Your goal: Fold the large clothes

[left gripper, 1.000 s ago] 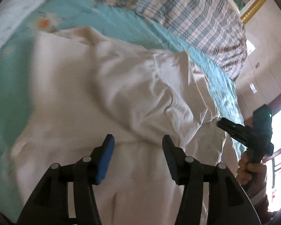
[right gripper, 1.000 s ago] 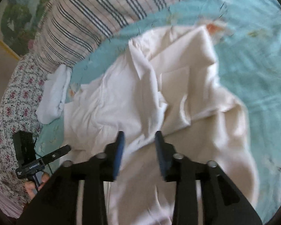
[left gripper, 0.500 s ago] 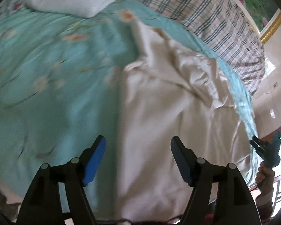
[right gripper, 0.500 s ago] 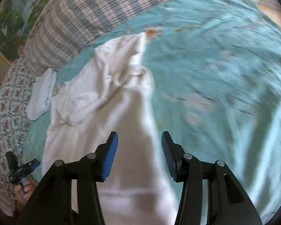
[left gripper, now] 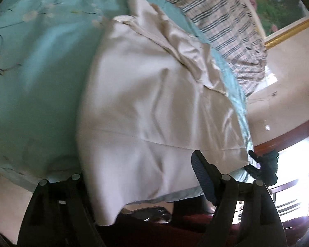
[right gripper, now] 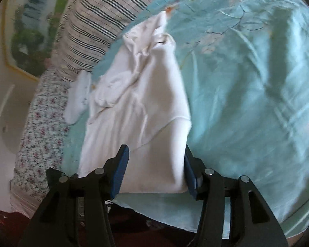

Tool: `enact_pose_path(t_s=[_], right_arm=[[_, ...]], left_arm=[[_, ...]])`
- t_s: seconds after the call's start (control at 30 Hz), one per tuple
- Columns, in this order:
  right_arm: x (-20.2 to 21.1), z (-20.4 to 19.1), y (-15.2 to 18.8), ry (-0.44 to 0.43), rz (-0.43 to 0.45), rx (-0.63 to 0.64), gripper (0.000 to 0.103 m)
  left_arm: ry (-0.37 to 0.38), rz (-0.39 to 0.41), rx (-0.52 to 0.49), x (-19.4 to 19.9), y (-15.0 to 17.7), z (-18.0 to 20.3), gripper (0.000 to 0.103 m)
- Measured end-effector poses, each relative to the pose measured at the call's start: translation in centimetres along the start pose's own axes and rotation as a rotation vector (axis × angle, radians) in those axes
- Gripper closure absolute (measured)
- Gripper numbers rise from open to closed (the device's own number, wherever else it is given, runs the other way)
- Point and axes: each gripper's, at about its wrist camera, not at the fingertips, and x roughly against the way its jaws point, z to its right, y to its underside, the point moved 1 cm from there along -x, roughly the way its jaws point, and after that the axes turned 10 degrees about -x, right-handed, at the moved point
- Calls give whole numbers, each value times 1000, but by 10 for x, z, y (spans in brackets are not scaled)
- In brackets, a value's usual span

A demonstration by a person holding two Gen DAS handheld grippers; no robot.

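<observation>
I see the cream garment (left gripper: pixel 146 107) lying lengthwise from the bed's (right gripper: pixel 257 82) near edge toward the plaid pillows (right gripper: pixel 96 20), its hem draping over that edge. Both my grippers stand wide, holding nothing: the left gripper (left gripper: pixel 138 177) and right gripper (right gripper: pixel 154 168) each straddle a hem corner, about equally near.

no readable text — none legible
</observation>
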Motion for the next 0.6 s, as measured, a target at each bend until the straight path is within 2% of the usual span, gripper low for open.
enact_pose_path(t_s=[0.07, 0.1, 0.13, 0.17, 0.27, 0.33, 0.47, 0.53, 0.6], right_arm=[[-1, 0, 3, -59, 22, -28, 50], [1, 1, 3, -91, 35, -44, 50], [3, 2, 2, -102, 46, -50, 50], [10, 6, 0, -81, 83, -53, 50], [25, 24, -14, 71, 182, -93, 50], [23, 28, -20, 33, 148, -120, 50], [-3, 8, -5, -8, -15, -50, 50], [-10, -5, 6, -7, -23, -4, 50], [-14, -10, 10, -50, -28, -20, 52]], left_arm=[[31, 8, 0, -3, -1, 7, 40], [46, 6, 2, -5, -2, 9, 51], [51, 0, 2, -8, -3, 10, 54], [47, -8, 4, -12, -6, 12, 54], [47, -19, 17, -19, -8, 7, 54], [46, -23, 17, -24, -12, 7, 54], [42, -28, 11, -27, -14, 8, 54], [43, -28, 16, -27, -15, 7, 54], [38, -29, 16, -27, -15, 6, 57]])
